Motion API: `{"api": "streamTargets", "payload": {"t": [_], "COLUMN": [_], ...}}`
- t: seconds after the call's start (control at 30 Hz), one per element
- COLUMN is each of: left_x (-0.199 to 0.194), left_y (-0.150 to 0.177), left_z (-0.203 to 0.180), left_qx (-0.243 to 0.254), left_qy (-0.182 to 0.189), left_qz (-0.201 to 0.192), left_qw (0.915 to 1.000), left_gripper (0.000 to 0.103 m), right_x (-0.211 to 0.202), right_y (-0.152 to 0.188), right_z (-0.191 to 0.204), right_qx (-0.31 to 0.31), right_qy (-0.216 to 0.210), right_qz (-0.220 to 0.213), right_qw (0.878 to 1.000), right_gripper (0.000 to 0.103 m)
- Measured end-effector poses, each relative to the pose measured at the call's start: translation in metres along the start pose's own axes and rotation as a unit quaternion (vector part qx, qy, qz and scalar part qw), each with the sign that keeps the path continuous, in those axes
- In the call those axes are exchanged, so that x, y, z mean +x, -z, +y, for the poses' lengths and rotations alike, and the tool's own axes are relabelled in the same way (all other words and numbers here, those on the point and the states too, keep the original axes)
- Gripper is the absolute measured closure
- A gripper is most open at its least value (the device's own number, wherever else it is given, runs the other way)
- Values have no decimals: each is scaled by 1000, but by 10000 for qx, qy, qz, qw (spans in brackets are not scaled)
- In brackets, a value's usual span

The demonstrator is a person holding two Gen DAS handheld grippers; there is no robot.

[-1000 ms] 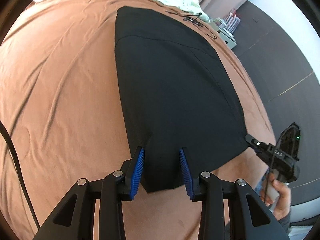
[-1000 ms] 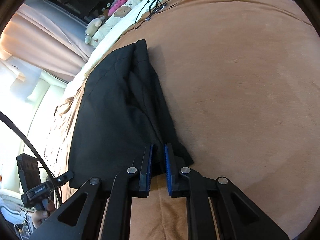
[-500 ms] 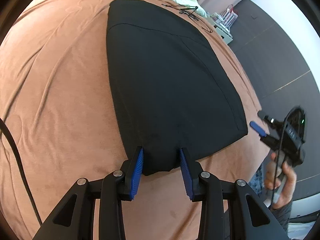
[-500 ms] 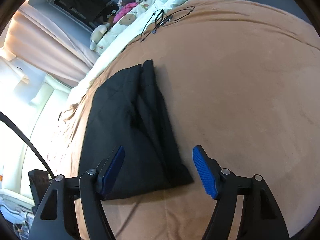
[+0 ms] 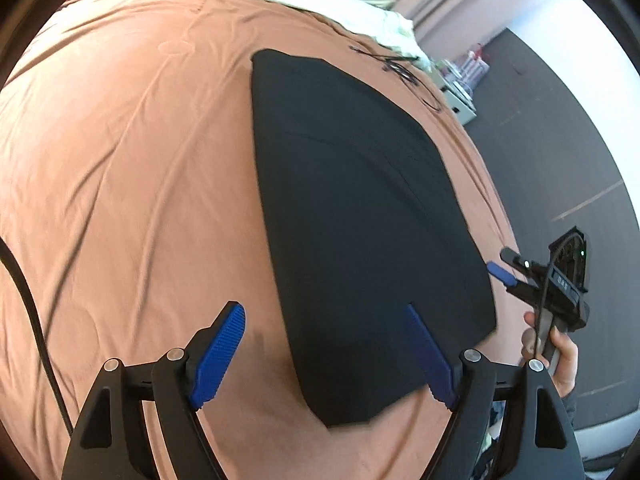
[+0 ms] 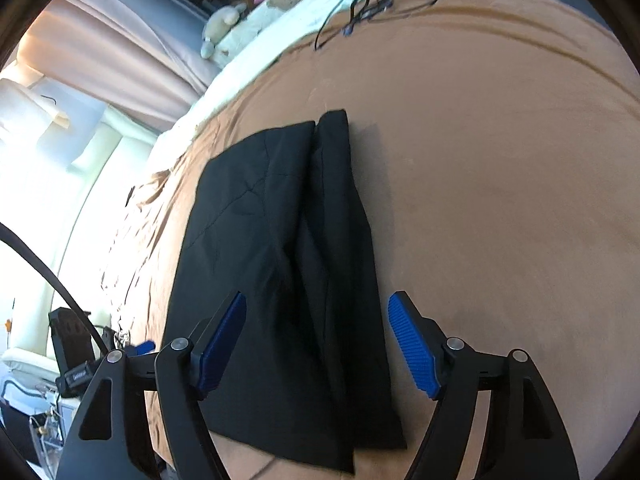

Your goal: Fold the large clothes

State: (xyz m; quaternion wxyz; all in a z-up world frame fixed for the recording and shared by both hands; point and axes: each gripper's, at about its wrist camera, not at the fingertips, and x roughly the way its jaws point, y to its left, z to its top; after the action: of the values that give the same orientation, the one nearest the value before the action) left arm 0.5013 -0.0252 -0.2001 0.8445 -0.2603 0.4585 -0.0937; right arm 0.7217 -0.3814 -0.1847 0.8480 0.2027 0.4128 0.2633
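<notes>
A black garment (image 5: 360,216) lies folded flat on the brown bedspread (image 5: 120,160). My left gripper (image 5: 324,354) is open, its blue pads on either side of the garment's near corner, holding nothing. In the right wrist view the garment (image 6: 280,260) shows a long fold ridge down its middle. My right gripper (image 6: 316,344) is open and empty above the garment's near edge. The right gripper also shows in the left wrist view (image 5: 540,280), held in a hand at the bed's right edge.
A black cable loop (image 6: 372,4) lies on the bedspread (image 6: 500,160) beyond the garment. White bedding and soft toys (image 6: 248,20) lie at the bed's head. Dark floor (image 5: 560,140) runs along the bed's right side. Curtains (image 6: 120,40) hang at the left.
Both grippers have opened wide and let go of the garment. They have pulled back a little, and the garment now lies flat on the bedspread.
</notes>
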Motion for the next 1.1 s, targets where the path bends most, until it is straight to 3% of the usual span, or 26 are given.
{"api": "streamTargets", "payload": {"t": [0.23, 0.33, 0.53, 0.73, 0.87, 1.1], "left_x": [34, 51, 73, 88, 99, 110], "left_y": [-47, -66, -92, -102, -109, -120], "left_z": [18, 23, 29, 34, 38, 35], "left_qx": [-226, -281, -345, -404, -512, -536], "left_qy": [-12, -43, -47, -29, 129, 49], "left_qz": [-33, -5, -26, 40, 91, 147], "left_qw": [9997, 9996, 9994, 9992, 9986, 9984], "left_gripper": [21, 21, 21, 22, 30, 37], "right_x": [48, 66, 92, 115, 128, 139], "right_y": [-44, -62, -90, -113, -120, -130], "right_z": [-17, -28, -39, -44, -46, -49], "right_qx": [82, 137, 116, -52, -146, -330], "right_qy": [-356, -320, -704, -994, -1138, -1163], "right_qz": [512, 588, 777, 1126, 1347, 1433], "right_qw": [9980, 9977, 9944, 9886, 9842, 9823], "right_gripper": [30, 30, 24, 24, 24, 25]}}
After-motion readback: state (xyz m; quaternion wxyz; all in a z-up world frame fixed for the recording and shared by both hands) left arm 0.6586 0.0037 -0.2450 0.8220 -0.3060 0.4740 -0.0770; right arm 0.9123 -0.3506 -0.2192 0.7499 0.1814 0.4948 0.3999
